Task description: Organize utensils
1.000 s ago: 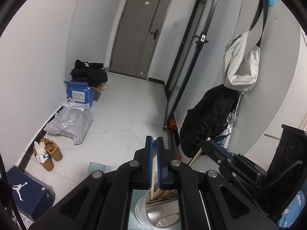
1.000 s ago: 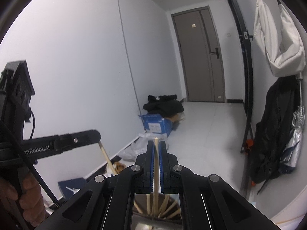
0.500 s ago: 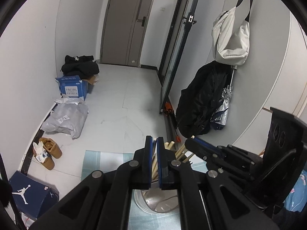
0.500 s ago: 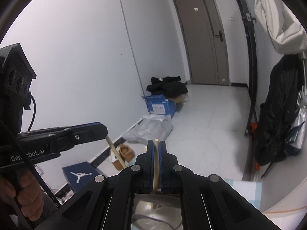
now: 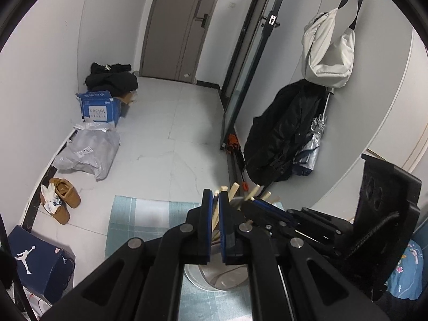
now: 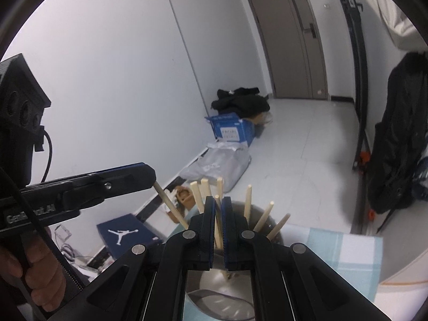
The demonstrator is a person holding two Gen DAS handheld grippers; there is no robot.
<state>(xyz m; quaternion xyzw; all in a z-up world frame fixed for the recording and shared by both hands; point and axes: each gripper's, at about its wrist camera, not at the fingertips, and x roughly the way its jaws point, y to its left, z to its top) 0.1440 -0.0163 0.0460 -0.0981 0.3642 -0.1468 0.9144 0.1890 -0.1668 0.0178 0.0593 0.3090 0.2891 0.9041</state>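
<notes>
Between the jaws of the right gripper (image 6: 218, 211) one chopstick (image 6: 218, 224) is pinched, its lower end dipping into the steel cup (image 6: 267, 219) just below and ahead of the jaws; the stick is held near upright, presumably so that it can be let down among the others. Around those jaws, more chopsticks (image 6: 263, 218) are seen fanned out against the cup's rim.

A second stick (image 5: 215, 212) is clamped between the jaws of the left gripper (image 5: 216, 200), just left of the right gripper, and is slanted toward the same cup (image 5: 214, 281). Under the cup a checked cloth (image 5: 139, 214) is spread, likely to mark the work area.

Compared with a second ago, both grippers are pitched lower, so the cup and cloth are brought further into view, and the sticks' free ends are now seen beyond the jaws. The grip on each stick is unchanged.
</notes>
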